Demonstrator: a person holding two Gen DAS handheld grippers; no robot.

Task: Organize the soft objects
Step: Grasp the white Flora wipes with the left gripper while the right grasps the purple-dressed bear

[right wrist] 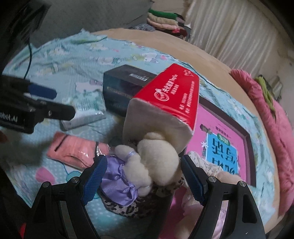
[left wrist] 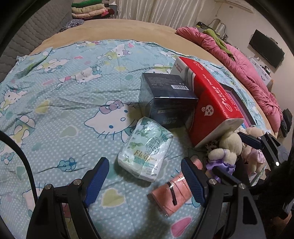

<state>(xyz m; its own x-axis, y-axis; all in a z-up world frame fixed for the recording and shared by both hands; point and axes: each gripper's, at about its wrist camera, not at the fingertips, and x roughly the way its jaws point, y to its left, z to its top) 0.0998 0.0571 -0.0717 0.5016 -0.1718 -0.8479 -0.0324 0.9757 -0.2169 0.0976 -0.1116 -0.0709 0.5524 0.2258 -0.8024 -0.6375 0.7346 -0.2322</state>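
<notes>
A white tissue pack with green flowers (left wrist: 146,150) lies on the Hello Kitty sheet (left wrist: 64,103), just ahead of my open, empty left gripper (left wrist: 145,181). A pink wrapped cloth (left wrist: 171,193) lies by its right finger. A cream plush bear in a purple dress (right wrist: 147,165) sits between the open fingers of my right gripper (right wrist: 143,176), not squeezed; it also shows in the left wrist view (left wrist: 225,149). A second plush in pink (left wrist: 254,156) sits beside it. The left gripper shows in the right wrist view (right wrist: 55,104).
A red tissue pack (left wrist: 211,103) leans over a dark blue box (left wrist: 165,99) and a pink-covered book (right wrist: 220,139). A pink quilt (left wrist: 248,69) lies along the bed's right side. Folded clothes (left wrist: 88,9) are stacked at the far end.
</notes>
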